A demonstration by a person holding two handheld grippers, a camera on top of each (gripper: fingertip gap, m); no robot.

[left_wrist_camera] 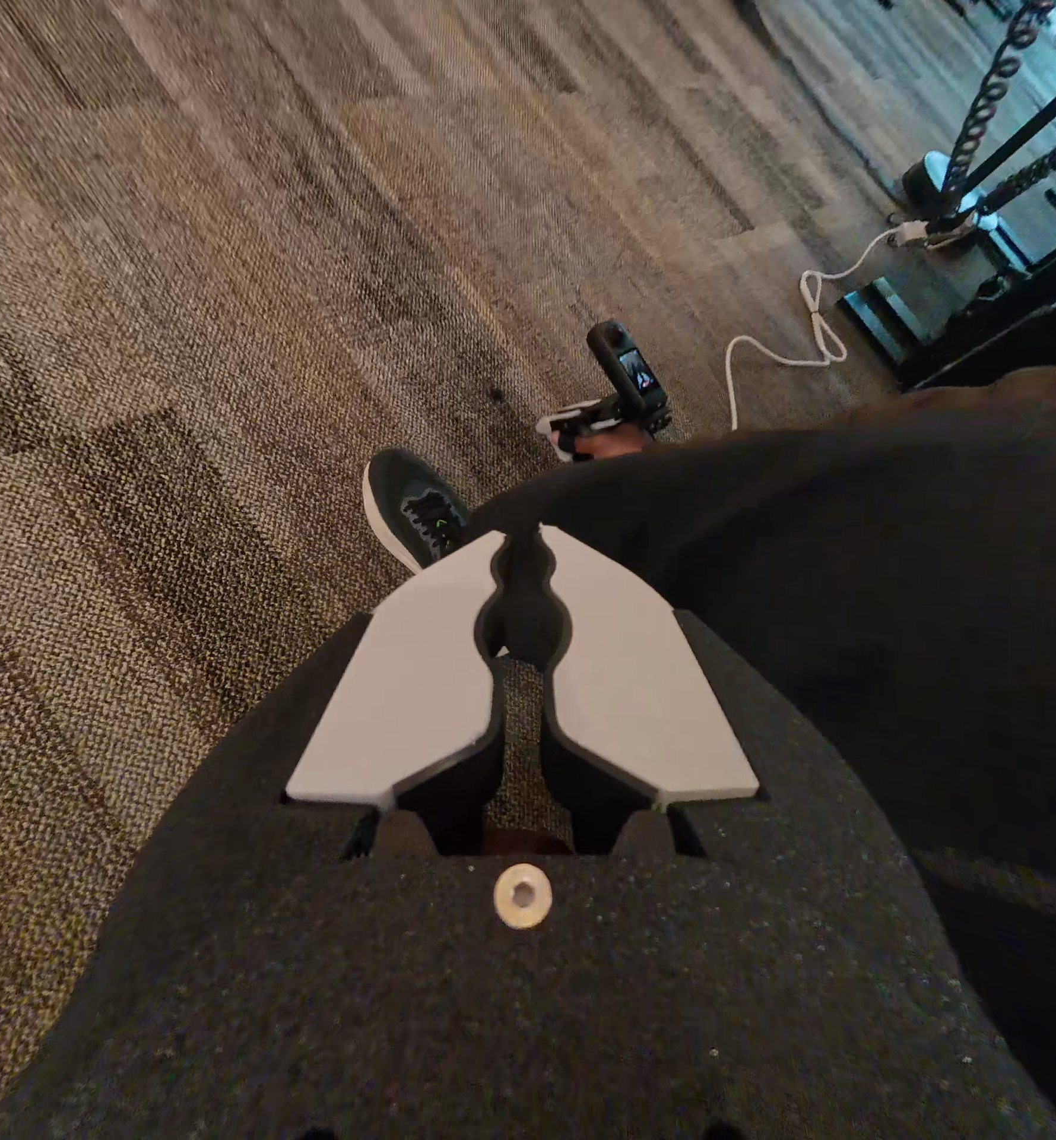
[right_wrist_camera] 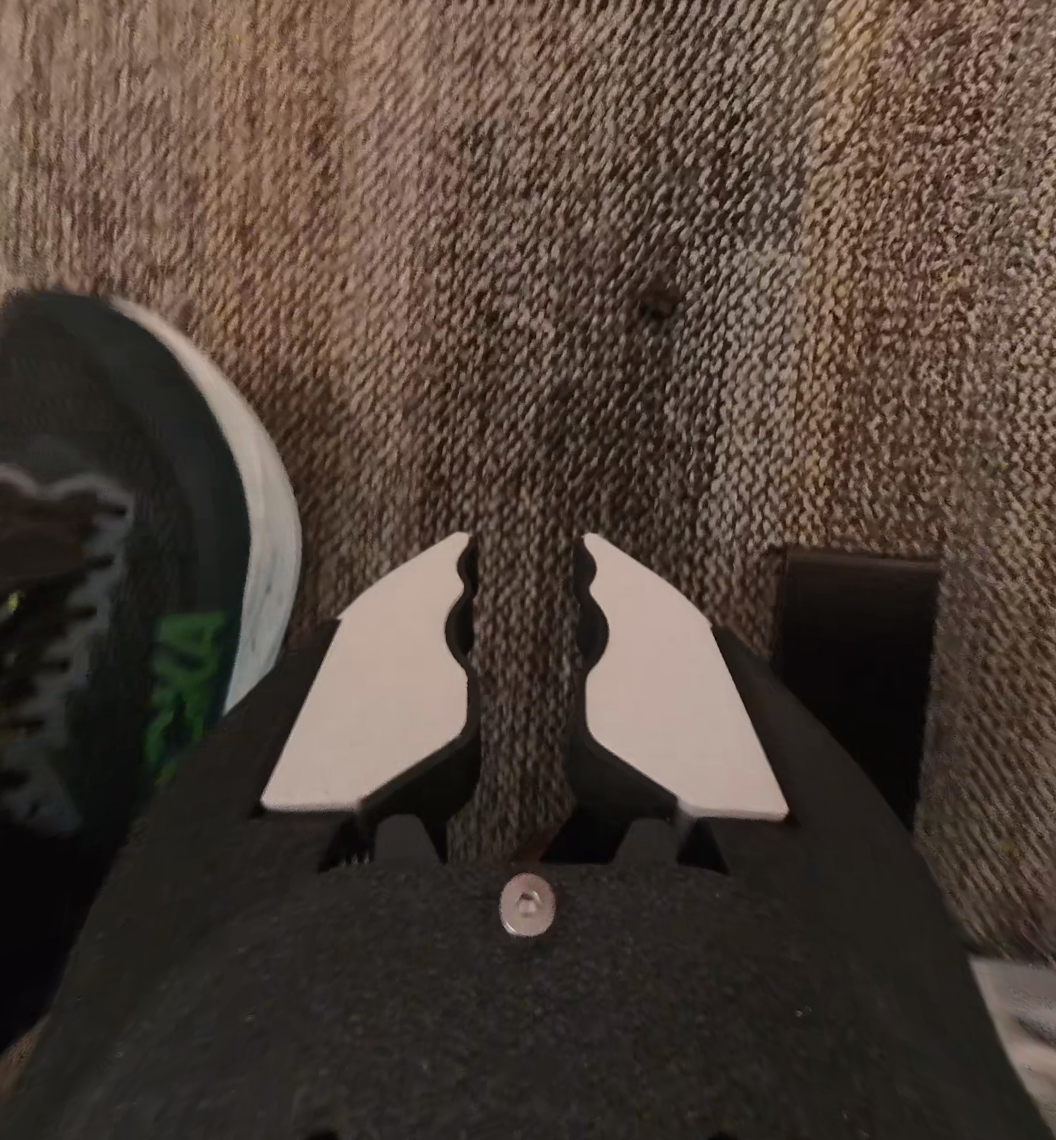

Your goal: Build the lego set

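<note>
Both grippers point down at the carpet (right_wrist_camera: 636,247). The left gripper (left_wrist_camera: 522,536) has its tips nearly touching, holding nothing; the right gripper (right_wrist_camera: 525,555) stands slightly apart, empty too. A dark sneaker (left_wrist_camera: 417,509) rests nearby. No lego set shows anywhere, so building seems not begun; next, both must be raised toward the bricks.

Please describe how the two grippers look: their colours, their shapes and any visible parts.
Both look alike. The left gripper and the right gripper each have two flat white fingers with wavy black inner edges, set in a grainy black body with one silver screw. In the left wrist view, the distant right gripper carries a black camera with a small screen.
</note>
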